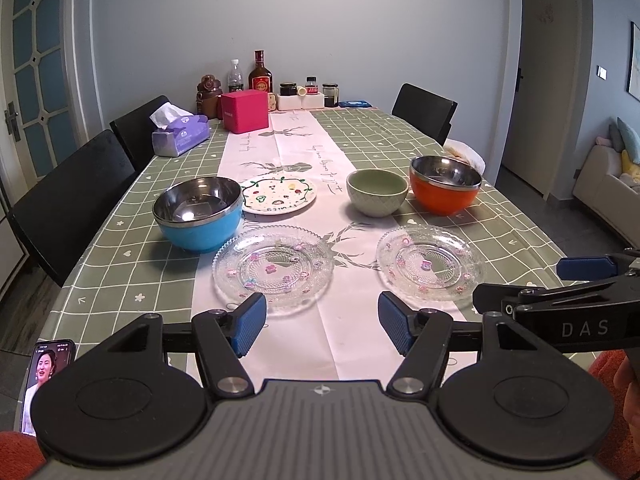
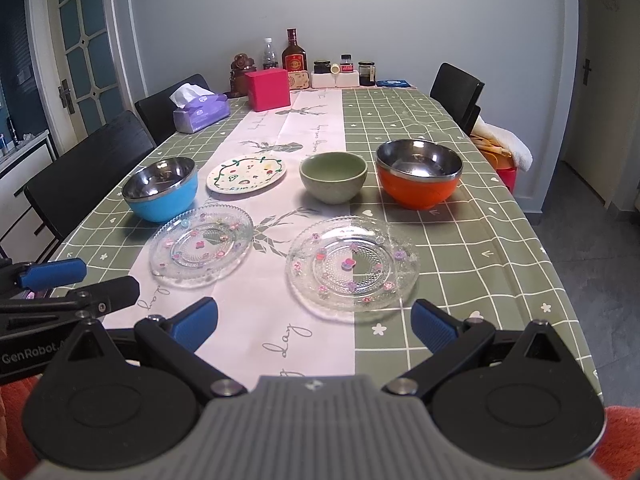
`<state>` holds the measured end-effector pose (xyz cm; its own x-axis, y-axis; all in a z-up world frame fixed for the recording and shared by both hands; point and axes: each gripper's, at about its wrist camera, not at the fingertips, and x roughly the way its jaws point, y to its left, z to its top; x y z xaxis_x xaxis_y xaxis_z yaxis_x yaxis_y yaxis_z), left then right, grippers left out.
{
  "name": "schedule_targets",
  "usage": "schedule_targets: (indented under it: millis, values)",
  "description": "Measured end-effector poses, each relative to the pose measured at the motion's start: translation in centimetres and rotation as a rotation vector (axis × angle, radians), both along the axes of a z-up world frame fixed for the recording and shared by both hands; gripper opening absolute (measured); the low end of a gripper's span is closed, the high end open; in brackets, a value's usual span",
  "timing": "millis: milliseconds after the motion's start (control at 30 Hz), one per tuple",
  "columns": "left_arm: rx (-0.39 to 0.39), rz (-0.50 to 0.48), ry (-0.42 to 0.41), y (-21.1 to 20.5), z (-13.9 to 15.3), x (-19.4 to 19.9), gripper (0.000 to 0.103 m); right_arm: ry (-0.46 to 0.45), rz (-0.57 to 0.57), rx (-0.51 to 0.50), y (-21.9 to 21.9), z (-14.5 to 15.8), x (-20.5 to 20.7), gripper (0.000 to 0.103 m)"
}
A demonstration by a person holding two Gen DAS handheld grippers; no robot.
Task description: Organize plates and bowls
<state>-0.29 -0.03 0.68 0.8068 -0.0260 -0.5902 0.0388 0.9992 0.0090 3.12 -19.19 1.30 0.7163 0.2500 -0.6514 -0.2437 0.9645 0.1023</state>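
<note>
Green checked cloth is covering the table [image 1: 460, 140], which is carrying all the dishes. Behind the two glass plates [image 2: 352, 264] the orange bowl [image 2: 418, 176], blue bowl [image 1: 198, 212], painted plate [image 1: 279, 194] and green bowl [image 1: 377, 192] are standing. In front of the glass plates, the left gripper [image 1: 322, 326] and right gripper [image 2: 314, 324] are hovering wide apart, touching nothing.

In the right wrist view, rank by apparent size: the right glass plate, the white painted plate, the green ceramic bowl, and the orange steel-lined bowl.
1. Right clear glass plate, widest, though nearest the camera.
2. Orange steel-lined bowl and white painted plate look about equally wide; I won't rank them.
3. Green ceramic bowl, smallest.
</note>
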Motion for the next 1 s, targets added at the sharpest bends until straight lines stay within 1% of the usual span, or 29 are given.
schedule_targets:
  millis: [1000]
  values:
    - [0.018, -0.010, 0.006, -0.89, -0.15, 0.05, 0.076, 0.022, -0.020, 0.016, -0.44, -0.50, 0.04, 0.100]
